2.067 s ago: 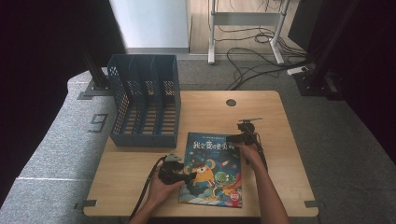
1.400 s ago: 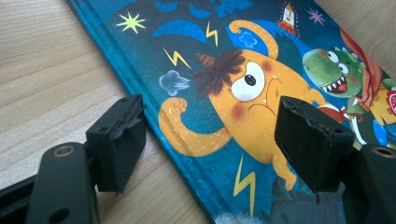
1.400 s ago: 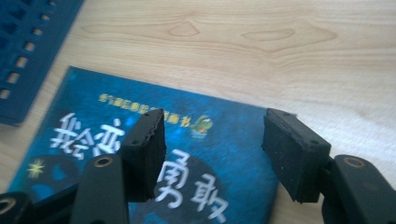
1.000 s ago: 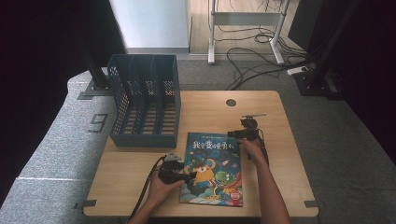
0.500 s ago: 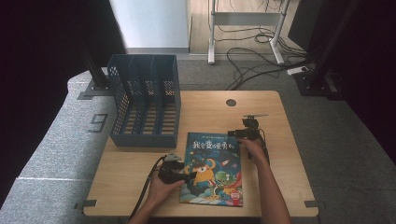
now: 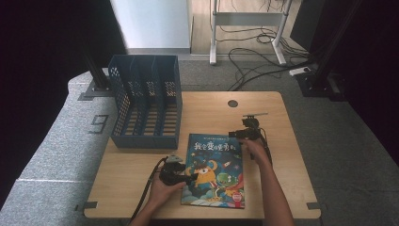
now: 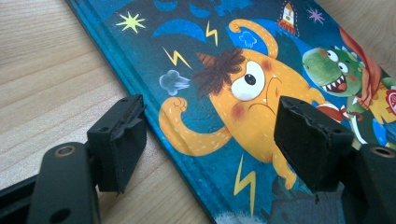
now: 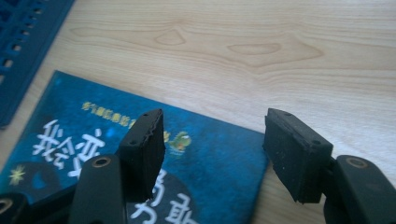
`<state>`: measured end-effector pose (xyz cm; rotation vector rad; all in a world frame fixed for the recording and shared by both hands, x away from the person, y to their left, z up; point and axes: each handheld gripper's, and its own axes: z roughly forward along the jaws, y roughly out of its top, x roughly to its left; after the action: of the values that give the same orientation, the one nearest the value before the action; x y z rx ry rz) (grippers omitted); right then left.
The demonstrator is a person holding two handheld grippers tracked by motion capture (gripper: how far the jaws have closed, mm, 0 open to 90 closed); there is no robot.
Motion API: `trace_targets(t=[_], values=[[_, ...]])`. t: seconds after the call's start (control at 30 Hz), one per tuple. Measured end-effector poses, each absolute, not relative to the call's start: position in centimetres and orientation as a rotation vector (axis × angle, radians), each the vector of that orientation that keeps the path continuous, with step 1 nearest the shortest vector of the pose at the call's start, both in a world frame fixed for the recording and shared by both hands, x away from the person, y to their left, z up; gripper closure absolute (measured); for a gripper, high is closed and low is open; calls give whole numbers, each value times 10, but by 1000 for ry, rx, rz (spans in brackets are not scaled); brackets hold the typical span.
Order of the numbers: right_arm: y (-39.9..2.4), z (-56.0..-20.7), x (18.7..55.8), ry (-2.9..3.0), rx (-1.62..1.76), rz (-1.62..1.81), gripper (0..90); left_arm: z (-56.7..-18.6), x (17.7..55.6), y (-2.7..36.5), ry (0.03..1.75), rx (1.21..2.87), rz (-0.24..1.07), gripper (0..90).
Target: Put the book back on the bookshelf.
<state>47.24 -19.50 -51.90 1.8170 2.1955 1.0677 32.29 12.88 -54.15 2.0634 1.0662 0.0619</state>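
High view: children's picture book [image 6: 214, 171] flat on bench [image 6: 282, 155], just beside blue file rack [image 6: 145, 101]. Thin, stiff-covered, probably light and slick; best taken at an edge. Left hand-held gripper [image 7: 210, 135] open astride spine edge; right hand-held gripper [image 8: 215, 144] open over top corner, gripping nothing.

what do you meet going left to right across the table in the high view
file rack → left hand-held gripper → book → right hand-held gripper
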Motion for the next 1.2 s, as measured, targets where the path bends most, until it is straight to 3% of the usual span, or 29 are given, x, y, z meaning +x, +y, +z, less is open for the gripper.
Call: trace_targets(t=[1.2], values=[[-213, -530, 480, 2164, 1985, 1197, 397, -542, 324, 129, 1062, 2062, 67, 256]])
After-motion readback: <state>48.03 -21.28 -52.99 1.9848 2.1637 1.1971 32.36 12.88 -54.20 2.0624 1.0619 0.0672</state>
